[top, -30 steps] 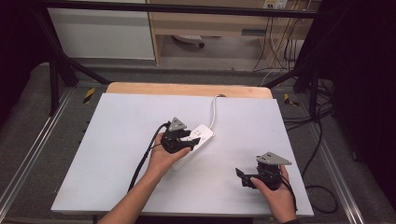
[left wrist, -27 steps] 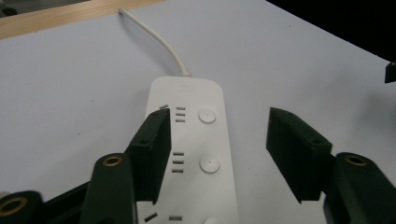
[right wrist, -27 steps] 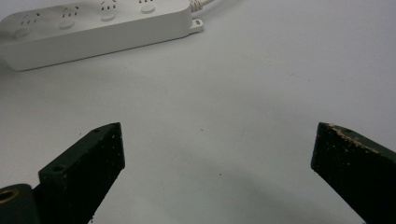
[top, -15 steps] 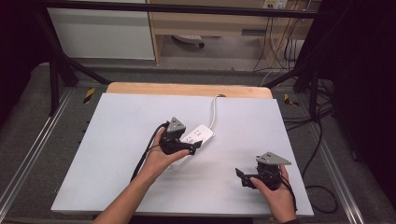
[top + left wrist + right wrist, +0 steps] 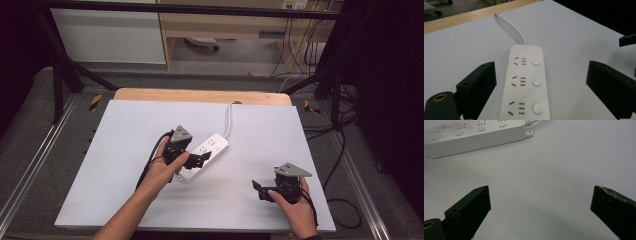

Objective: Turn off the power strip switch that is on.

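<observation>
White three-socket power strip [image 5: 525, 85] flat on the white table [image 5: 125, 150], near its middle, cord [image 5: 229, 120] running off toward the wooden far edge. No longer pinched: left claw [image 5: 541, 87] just spread wide, jaws standing clear on either side of the strip with bare table showing between pads and casing, and drawn back a little compared with a second ago. Reads as a release, strip left where wanted. Right claw [image 5: 540, 205] likewise gaping and empty, parked near the front right of the table, well apart from the strip.
</observation>
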Available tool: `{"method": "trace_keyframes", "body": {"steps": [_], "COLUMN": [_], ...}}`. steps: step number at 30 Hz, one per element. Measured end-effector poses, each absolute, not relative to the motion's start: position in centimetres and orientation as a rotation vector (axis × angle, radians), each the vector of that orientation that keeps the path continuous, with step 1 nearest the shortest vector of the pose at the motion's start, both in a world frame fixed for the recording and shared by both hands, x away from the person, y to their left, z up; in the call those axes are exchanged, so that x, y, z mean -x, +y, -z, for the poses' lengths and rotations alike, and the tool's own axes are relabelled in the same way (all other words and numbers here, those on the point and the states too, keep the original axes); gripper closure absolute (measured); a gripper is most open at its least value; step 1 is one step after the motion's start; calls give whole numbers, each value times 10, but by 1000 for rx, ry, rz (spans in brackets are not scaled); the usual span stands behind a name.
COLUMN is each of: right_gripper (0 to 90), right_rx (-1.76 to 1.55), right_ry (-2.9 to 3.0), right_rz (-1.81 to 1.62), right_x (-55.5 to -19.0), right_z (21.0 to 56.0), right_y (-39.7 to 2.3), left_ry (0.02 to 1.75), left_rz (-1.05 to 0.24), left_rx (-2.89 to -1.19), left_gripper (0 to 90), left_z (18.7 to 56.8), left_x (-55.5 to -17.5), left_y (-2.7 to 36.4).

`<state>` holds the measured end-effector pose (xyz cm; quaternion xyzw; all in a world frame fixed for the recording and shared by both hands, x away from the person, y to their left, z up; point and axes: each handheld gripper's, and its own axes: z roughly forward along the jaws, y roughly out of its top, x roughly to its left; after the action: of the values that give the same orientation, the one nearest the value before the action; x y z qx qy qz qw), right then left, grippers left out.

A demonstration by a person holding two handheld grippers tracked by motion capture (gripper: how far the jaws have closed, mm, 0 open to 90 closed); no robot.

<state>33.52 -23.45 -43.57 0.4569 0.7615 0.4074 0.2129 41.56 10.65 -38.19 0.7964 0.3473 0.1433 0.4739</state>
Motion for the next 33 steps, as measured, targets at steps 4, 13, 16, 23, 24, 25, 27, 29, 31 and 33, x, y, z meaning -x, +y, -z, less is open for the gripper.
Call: {"method": "trace_keyframes", "body": {"steps": [4, 13, 16, 23, 24, 25, 27, 29, 31, 33], "right_gripper": [36, 36, 36, 36, 36, 36, 36, 36, 36, 35], "right_rx": [-1267, -1272, -1273, -1272, -1273, -1275, -1273, -1275, -1278, -1280], "right_ry": [2116, 2116, 2117, 2116, 2116, 2117, 2117, 2118, 2116, 2111], "right_rz": [-1129, -1128, -1125, -1126, -1126, -1124, -1121, -1121, -1120, -1118], "right_x": [-335, -335, -335, -335, -335, -335, -336, -335, -335, -336], "right_z": [436, 436, 436, 437, 437, 437, 437, 437, 437, 438], "right_y": [-235, -234, -234, -234, -234, -233, -233, -233, -233, -234], "left_ry": [850, 865, 885, 934, 947, 960, 979, 1002, 1028, 1051], "left_rz": [-342, -365, -373, -385, -388, -393, -396, -395, -402, -410], "left_rx": [-1936, -1927, -1914, -1876, -1865, -1851, -1834, -1814, -1799, -1784], "left_gripper": [89, 84, 83, 82, 82, 82, 82, 82, 82, 84], "left_z": [379, 378, 378, 381, 382, 383, 385, 388, 391, 394], "left_x": [-412, -406, -403, -394, -394, -393, -390, -387, -383, -378], "left_y": [114, 141, 154, 188, 194, 199, 209, 219, 230, 241]}}
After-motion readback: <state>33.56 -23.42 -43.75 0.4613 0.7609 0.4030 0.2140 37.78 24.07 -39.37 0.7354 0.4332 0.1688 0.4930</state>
